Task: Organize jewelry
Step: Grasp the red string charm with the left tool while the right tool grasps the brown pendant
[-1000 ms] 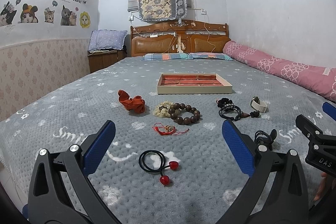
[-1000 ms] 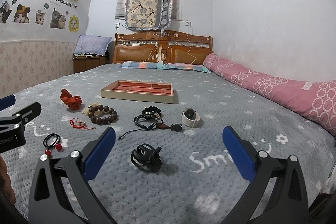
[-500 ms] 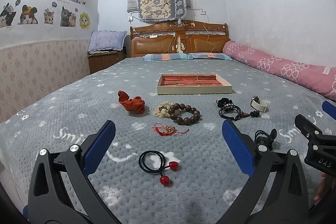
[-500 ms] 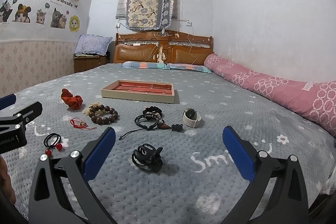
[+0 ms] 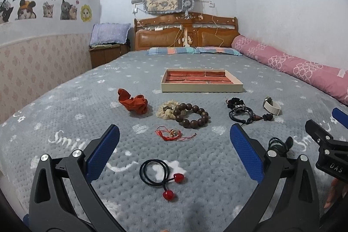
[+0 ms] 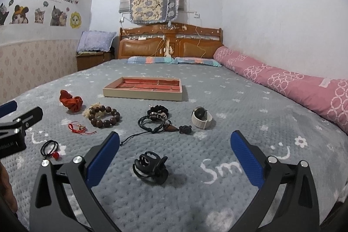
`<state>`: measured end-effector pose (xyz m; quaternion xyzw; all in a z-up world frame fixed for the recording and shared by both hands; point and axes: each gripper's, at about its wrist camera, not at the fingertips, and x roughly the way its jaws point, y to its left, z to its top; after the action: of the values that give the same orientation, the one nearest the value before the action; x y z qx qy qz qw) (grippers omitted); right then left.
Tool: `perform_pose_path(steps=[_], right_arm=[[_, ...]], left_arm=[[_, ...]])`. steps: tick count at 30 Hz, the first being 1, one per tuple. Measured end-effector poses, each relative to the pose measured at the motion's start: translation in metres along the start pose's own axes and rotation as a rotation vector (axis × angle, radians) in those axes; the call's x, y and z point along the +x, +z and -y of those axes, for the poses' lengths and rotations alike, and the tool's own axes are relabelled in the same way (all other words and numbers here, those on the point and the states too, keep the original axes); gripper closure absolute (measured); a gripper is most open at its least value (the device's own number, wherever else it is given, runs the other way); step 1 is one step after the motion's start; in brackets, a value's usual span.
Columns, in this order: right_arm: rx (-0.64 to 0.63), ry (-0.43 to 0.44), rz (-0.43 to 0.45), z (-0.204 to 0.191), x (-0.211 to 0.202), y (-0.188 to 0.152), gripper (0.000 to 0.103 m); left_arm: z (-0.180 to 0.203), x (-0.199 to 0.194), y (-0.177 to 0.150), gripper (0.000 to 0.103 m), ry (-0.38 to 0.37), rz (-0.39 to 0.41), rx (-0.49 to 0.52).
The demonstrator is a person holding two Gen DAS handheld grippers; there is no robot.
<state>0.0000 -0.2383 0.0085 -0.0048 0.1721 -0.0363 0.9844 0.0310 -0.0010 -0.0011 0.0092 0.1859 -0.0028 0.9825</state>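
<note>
Little has changed over the last second: our left gripper (image 5: 174,153) and right gripper (image 6: 175,154) still hover with fingers spread and empty, while every jewelry piece lies on the bed before the unfilled tray (image 5: 201,87), so sorting has not begun.

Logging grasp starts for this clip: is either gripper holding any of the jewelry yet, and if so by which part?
Nothing is held. The left gripper and the right gripper are both open above the bedspread; every piece lies loose on it.

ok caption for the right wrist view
Open right gripper above a black hair claw, jewelry scattered before an empty tray.
</note>
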Motion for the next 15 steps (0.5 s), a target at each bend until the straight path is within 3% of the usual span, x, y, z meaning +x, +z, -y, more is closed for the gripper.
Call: perform_pose_path(steps=[15], right_arm=[[0.005, 0.015, -0.086, 0.009, 0.074, 0.036, 0.004]], left_arm=[[-0.013, 0.061, 0.036, 0.005, 0.001, -0.103, -0.017]])
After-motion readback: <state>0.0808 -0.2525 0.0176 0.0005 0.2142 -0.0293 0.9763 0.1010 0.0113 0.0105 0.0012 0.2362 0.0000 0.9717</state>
